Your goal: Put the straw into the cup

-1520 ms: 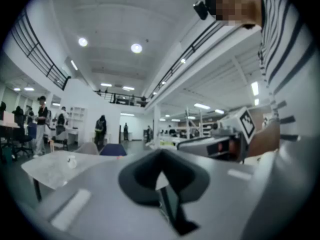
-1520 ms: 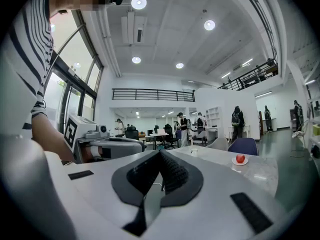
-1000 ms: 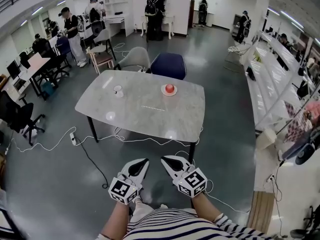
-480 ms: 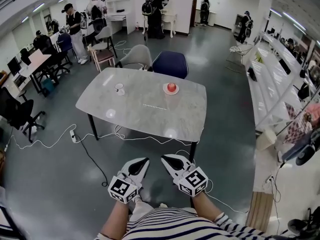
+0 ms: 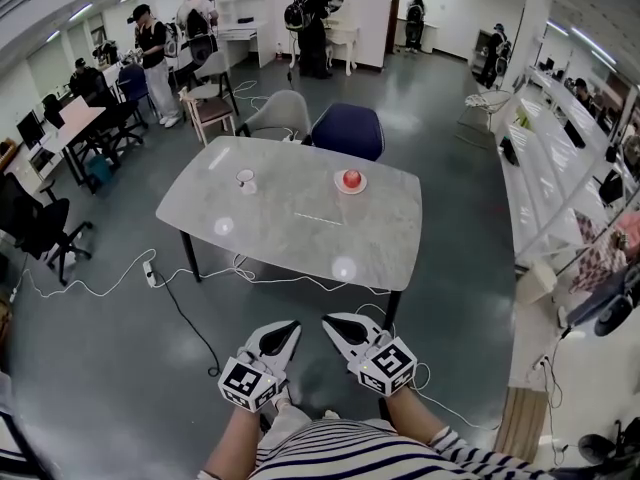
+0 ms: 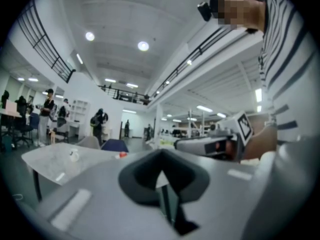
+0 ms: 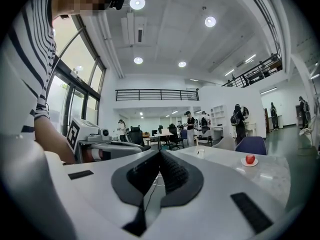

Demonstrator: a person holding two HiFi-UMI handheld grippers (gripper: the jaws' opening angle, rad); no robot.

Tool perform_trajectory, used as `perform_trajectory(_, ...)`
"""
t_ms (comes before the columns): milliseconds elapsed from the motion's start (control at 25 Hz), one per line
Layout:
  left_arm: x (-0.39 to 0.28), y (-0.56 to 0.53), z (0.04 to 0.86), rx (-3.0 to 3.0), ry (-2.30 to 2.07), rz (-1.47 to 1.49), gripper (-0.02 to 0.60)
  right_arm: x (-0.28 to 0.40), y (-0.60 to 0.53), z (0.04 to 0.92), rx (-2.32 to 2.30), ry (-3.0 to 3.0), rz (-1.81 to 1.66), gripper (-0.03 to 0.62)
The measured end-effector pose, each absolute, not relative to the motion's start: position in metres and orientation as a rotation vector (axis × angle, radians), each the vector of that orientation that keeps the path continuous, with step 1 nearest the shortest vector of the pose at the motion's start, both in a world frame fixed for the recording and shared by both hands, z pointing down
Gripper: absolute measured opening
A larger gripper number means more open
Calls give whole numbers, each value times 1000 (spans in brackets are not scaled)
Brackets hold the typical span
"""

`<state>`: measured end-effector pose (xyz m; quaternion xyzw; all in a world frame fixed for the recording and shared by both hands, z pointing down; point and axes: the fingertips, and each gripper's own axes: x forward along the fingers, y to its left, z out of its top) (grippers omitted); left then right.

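Observation:
A small white cup stands on the far left part of the grey marble table. The thin white straw lies flat near the table's middle. My left gripper and right gripper hang side by side over the floor, close to my body and well short of the table. Both are shut with nothing between the jaws. The left gripper view shows its closed tips with the cup far off. From the right gripper, the cup shows small and distant.
A red apple on a small plate sits at the table's far right. A blue chair and a grey chair stand behind the table. Cables trail on the floor at its left. White counters line the right side; people stand far back.
The table has slid slightly down and right in the head view and looks a little nearer. Both grippers stay shut in the same place by my body.

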<state>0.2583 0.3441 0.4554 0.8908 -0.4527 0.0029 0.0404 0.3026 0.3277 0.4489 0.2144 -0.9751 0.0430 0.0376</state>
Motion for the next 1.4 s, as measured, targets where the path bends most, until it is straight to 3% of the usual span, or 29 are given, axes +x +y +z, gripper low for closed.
perform_trajectory(880,106,232,453,2776,-1291,-23,8,159,213,440,805,-2932,94,6)
perform_trajectory(1400,49,181,460,2734,-1267,-103,8,101,166,445,800,-2878,85,6)
